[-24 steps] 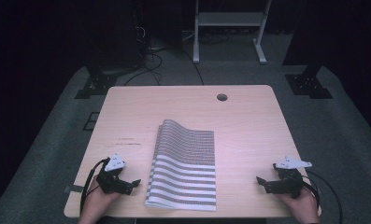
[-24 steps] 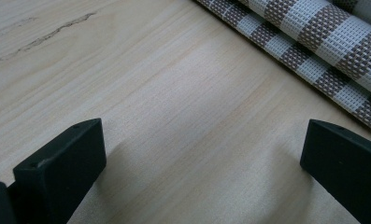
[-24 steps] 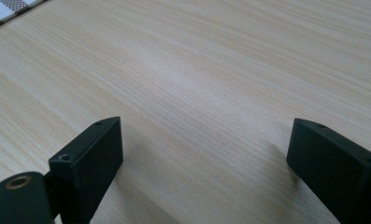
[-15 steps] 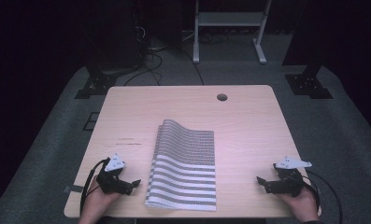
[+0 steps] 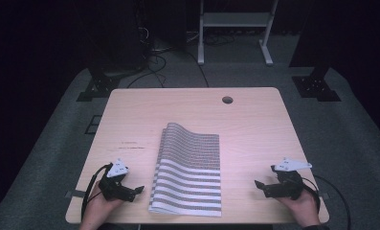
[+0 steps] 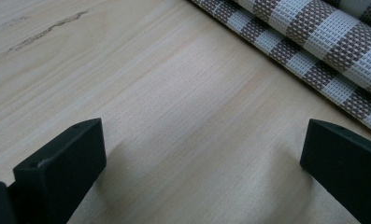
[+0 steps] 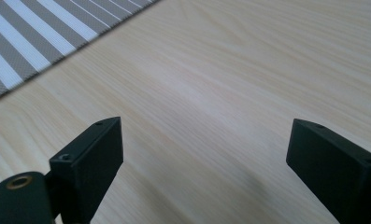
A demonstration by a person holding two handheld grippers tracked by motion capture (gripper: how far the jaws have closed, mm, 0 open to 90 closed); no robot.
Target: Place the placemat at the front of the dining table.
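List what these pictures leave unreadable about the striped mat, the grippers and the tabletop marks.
- Striped woven mat: high view, its folded layers hide the underside.
- Mat in the left gripper view: cut by the frame's top and right edges.
- Reddish marks on the light wooden table: too small to read.
- Left gripper, right gripper: the person's forearms are cut off by the bottom edge.

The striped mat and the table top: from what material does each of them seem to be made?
The striped mat looks like a coarse woven material, perhaps vinyl or plastic fibre: the left gripper view shows an open basket weave in white and brown bands, matte. The table top looks like pale wood or a wood-pattern laminate: fine parallel grain lines, smooth with a slight sheen. The pictures cannot settle which.
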